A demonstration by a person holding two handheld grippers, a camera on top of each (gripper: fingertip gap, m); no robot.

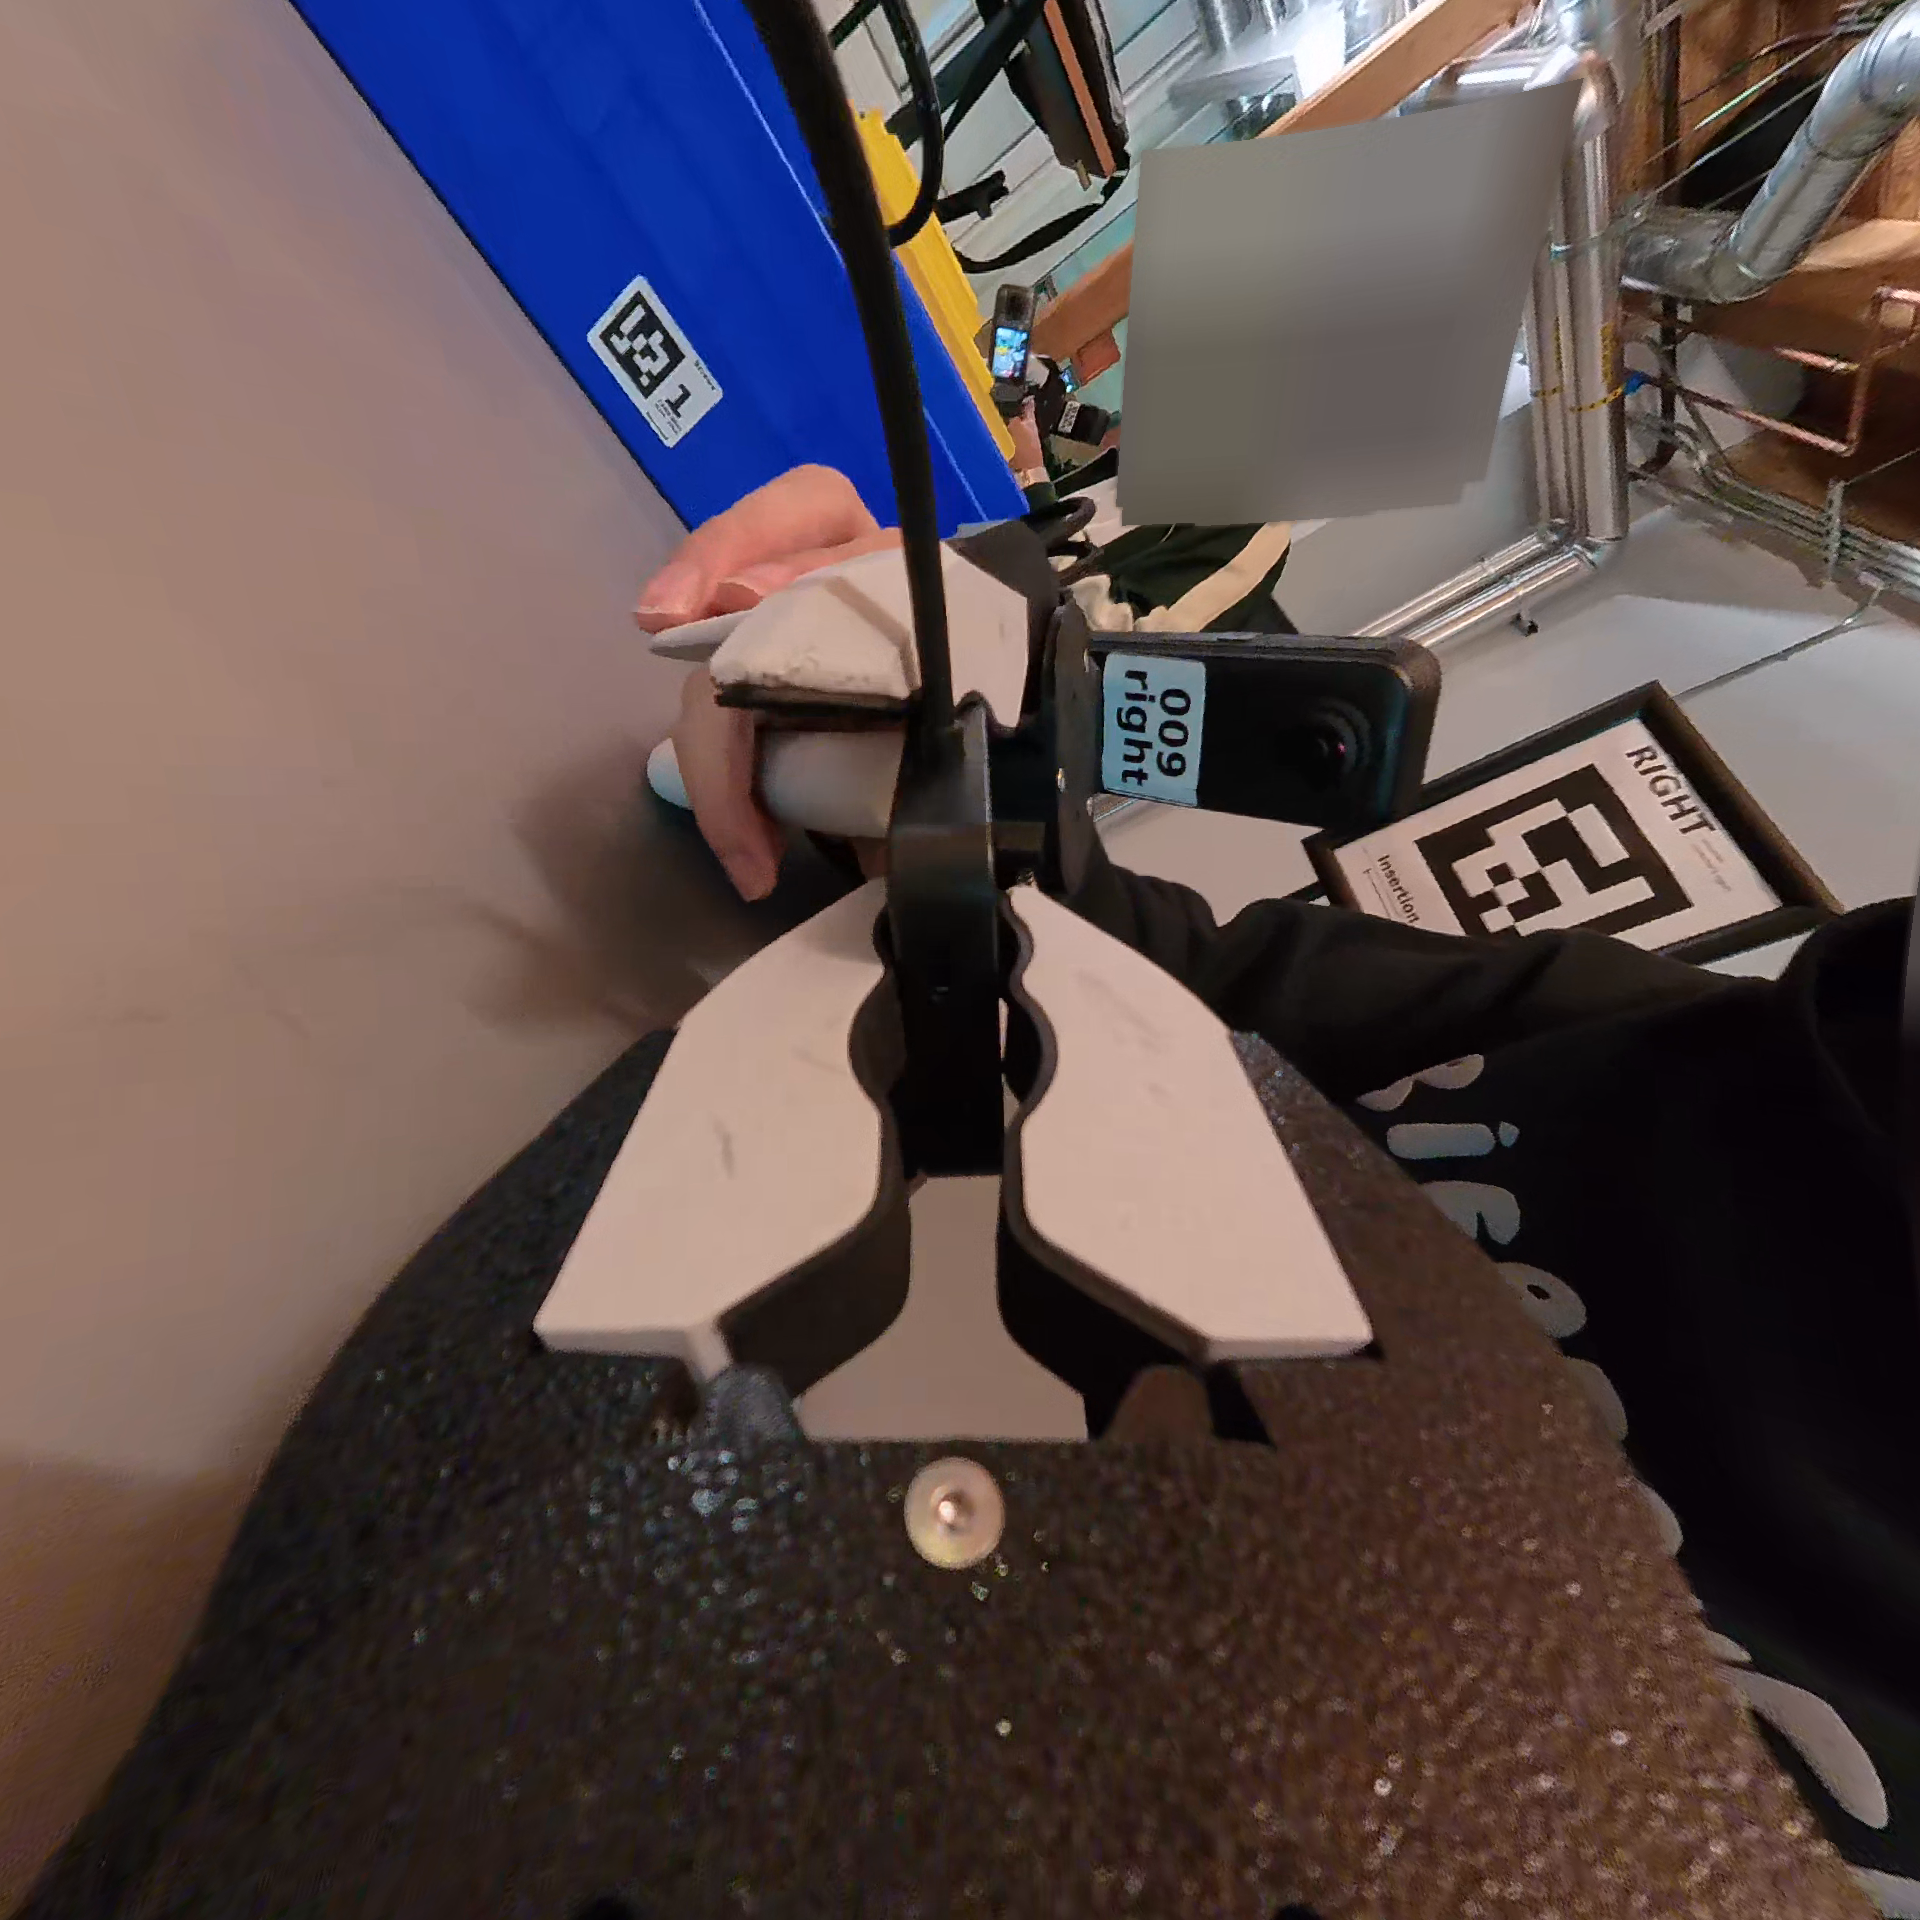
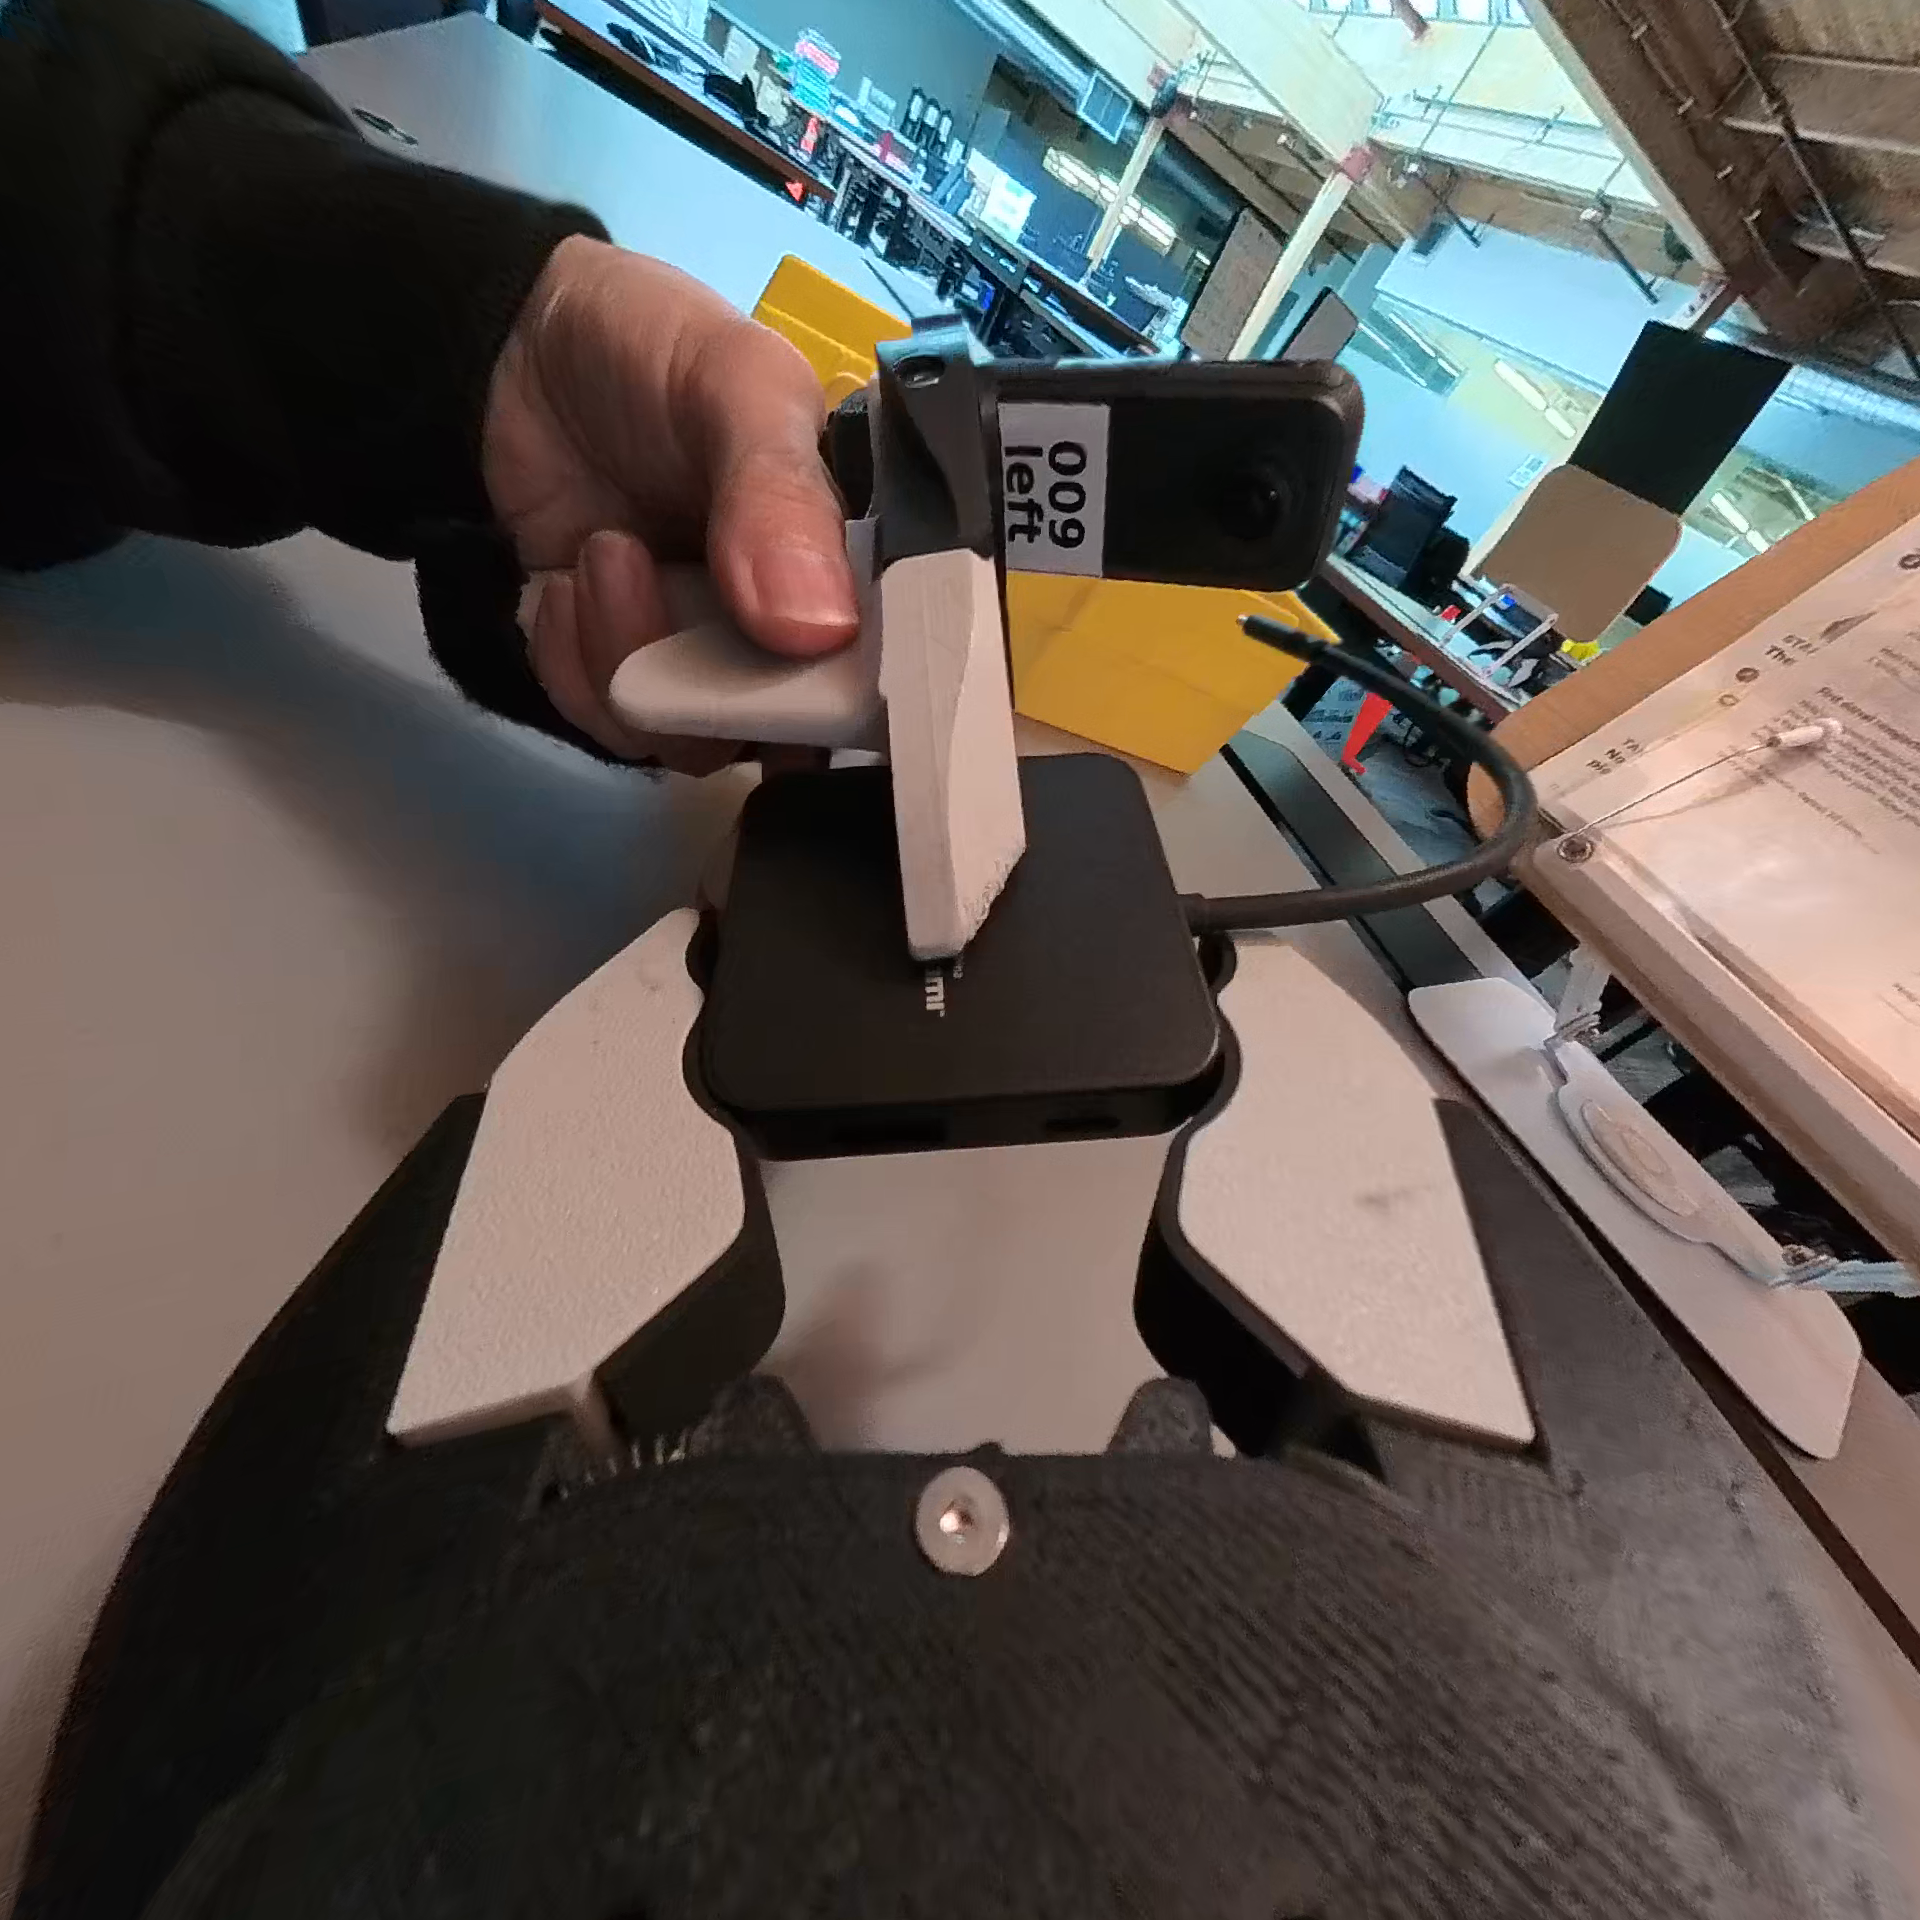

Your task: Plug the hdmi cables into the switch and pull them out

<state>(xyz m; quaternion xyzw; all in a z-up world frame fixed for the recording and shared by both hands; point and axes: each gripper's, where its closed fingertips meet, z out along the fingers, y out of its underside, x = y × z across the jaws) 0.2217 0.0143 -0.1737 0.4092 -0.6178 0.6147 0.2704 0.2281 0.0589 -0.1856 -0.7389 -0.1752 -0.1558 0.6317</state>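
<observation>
The black switch (image 2: 956,997) is a flat square box with two empty ports on its near edge. My right gripper (image 2: 956,935) is shut on its left and right sides. Its own short black cable (image 2: 1455,862) leaves the right side and curls up to a free plug. My left gripper (image 1: 948,914) is shut on the switch (image 1: 945,1039), which is edge-on in the left wrist view, with the cable (image 1: 883,312) running up from it. In the right wrist view one left finger (image 2: 951,748) lies on the switch's top face and the other is hidden. No other cable is plugged in.
The white table (image 1: 260,727) lies under both grippers. A blue bin (image 1: 582,156) stands behind, and yellow bins (image 2: 1122,665) beyond the switch. A framed marker card (image 1: 1538,862) and a wooden board with printed sheets (image 2: 1766,831) sit at the right edge.
</observation>
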